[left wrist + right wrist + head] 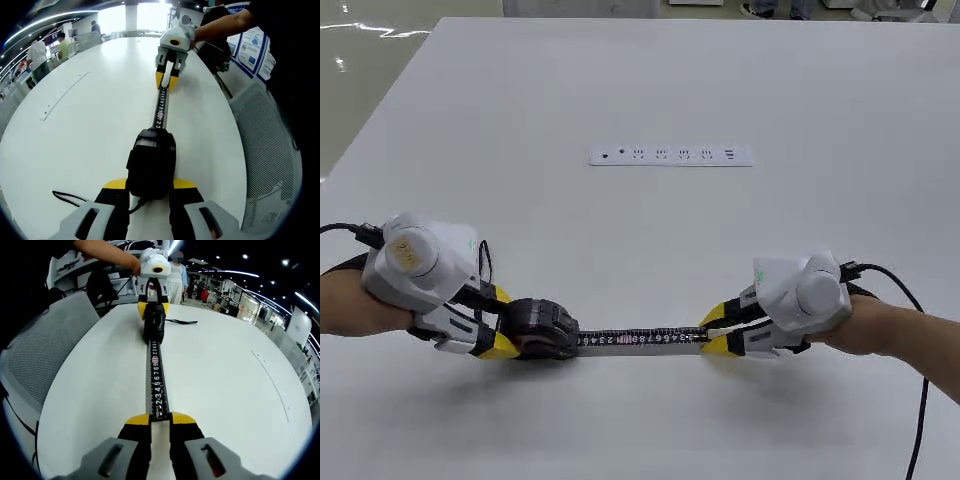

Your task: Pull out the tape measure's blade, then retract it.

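Near the front edge of the white desk [620, 90], the blade [640, 338] lies stretched parallel to that edge, with the tape measure case [540, 328] clamped in the jaws of the left gripper [505, 322] and its tip pinched by the right gripper [713, 330], so retracting should feed it leftward.

Surface: you work at a wide white table [650, 80] with a plain matte top.
Middle: a white power strip [671, 155] lies flat, its long side across your view.
Near edge: the black tape measure [540, 328] sits at your left, its blade [640, 338] drawn out to the right, low along the top.
Beside it: a thin black cord [181, 321] lies loose on the top.
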The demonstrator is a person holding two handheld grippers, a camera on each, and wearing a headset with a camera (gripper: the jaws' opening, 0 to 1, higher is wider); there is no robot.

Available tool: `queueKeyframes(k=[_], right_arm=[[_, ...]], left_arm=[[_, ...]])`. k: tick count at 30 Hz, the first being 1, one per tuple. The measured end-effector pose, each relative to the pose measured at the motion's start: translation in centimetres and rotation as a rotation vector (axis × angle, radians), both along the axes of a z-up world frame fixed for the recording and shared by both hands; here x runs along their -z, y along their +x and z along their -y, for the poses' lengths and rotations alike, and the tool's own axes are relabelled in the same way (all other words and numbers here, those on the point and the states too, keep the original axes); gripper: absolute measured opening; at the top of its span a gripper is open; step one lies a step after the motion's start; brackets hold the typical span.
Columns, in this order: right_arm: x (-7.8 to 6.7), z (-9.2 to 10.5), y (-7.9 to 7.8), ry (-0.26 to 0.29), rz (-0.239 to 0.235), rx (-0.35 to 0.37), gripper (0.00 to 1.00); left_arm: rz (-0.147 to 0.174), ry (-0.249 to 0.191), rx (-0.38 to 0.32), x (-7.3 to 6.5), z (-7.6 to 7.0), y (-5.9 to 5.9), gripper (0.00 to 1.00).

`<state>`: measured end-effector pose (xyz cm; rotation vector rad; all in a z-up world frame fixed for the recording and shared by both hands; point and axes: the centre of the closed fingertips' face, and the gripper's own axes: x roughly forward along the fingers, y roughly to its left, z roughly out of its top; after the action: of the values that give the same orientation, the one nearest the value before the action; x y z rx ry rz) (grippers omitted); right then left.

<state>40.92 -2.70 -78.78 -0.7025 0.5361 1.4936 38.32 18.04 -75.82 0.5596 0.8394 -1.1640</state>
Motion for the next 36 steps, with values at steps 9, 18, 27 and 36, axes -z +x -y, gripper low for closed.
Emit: queueKeyframes(k=[9,18,27,36], right_arm=[[0.1,2.3,0.4,-0.027,0.005,0.017,0.11],[0.2,5.3,0.8,-0.063,0.019,0.046,0.11],[0.4,5.6,0.5,-0.067,0.011,0.060,0.11],[0.5,5.7,0.3,-0.069,-0.010,0.060,0.13]], left_arm=[[-0.001,0.001,0.002,0.0,0.1,0.1,0.27],[-0.003,0.006,0.010,0.1,0.3,0.2,0.27],[0.000,0.009,0.004,0.1,0.5,0.2,0.28],[0.003,0.018,0.009,0.2,0.6,0.1,0.28]])
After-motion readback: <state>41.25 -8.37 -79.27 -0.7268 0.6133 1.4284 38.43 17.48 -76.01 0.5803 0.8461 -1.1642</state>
